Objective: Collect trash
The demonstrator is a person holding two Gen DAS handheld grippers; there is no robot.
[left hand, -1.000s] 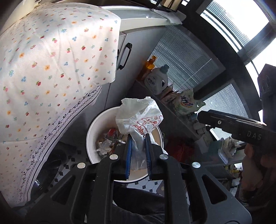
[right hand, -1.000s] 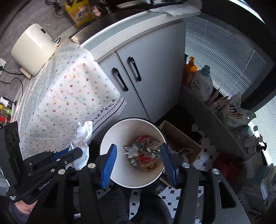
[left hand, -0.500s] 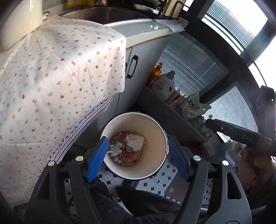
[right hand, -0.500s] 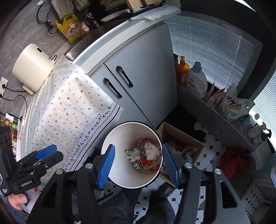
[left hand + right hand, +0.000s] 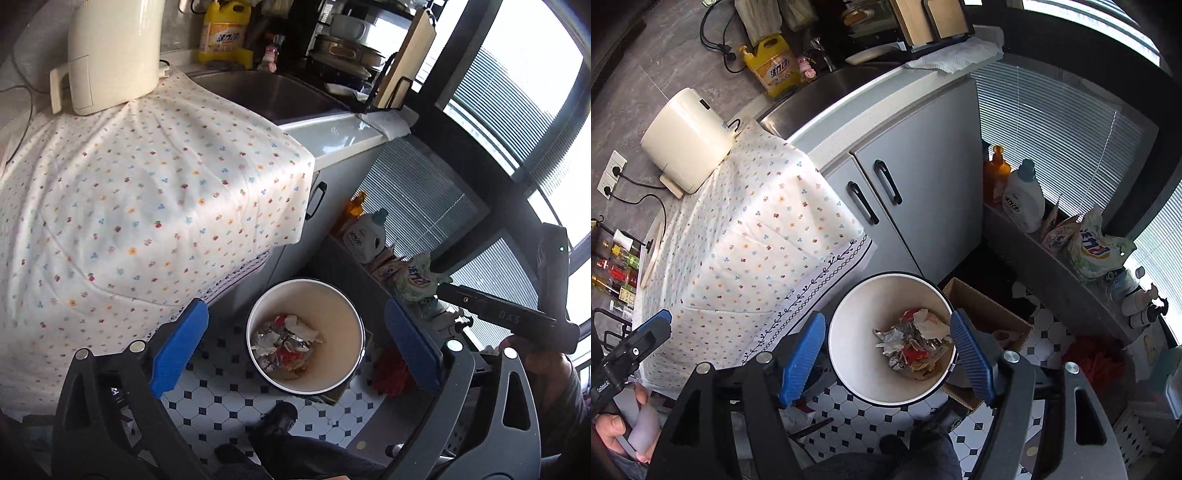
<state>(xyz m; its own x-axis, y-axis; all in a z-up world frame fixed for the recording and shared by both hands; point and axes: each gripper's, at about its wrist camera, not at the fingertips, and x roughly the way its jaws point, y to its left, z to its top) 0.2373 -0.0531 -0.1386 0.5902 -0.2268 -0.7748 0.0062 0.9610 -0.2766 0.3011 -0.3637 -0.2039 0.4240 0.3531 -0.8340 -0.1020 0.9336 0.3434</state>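
Left tool [image 5: 295, 345]: blue-padded jaws opening, spread wide, nothing between the pads. It hangs above the round white trash bin with dark rim [image 5: 345, 295], which shows in the gap between the jaws.

Right tool [image 5: 888, 354]: jaws opening as well, empty, framing the same bin from above. A hand grips its handle at the right edge of the left view.

Crumpled trash, white paper with red and silver wrappers [image 5: 286, 341], lies at the bottom of the bin, slightly toward the bin's near wall.

The bin stands on a white floor with small black diamond tiles [image 5: 229, 391]. An open brown cardboard box [image 5: 988, 314] sits just right of the bin, touching or nearly so.

Left of the bin: a counter under a white floral-print cloth [image 5: 147, 206], cloth hem hanging down just beside the bin rim. Behind the bin: grey cabinet doors with black handles [image 5: 923, 184].

Right of the bin, further back: a low ledge with a white detergent bottle [image 5: 1023, 197] and an orange bottle [image 5: 995, 173].

Far end of the counter: a cream appliance [image 5: 685, 140] on the cloth, and a yellow detergent jug [image 5: 774, 62] by the steel sink [image 5: 269, 92].
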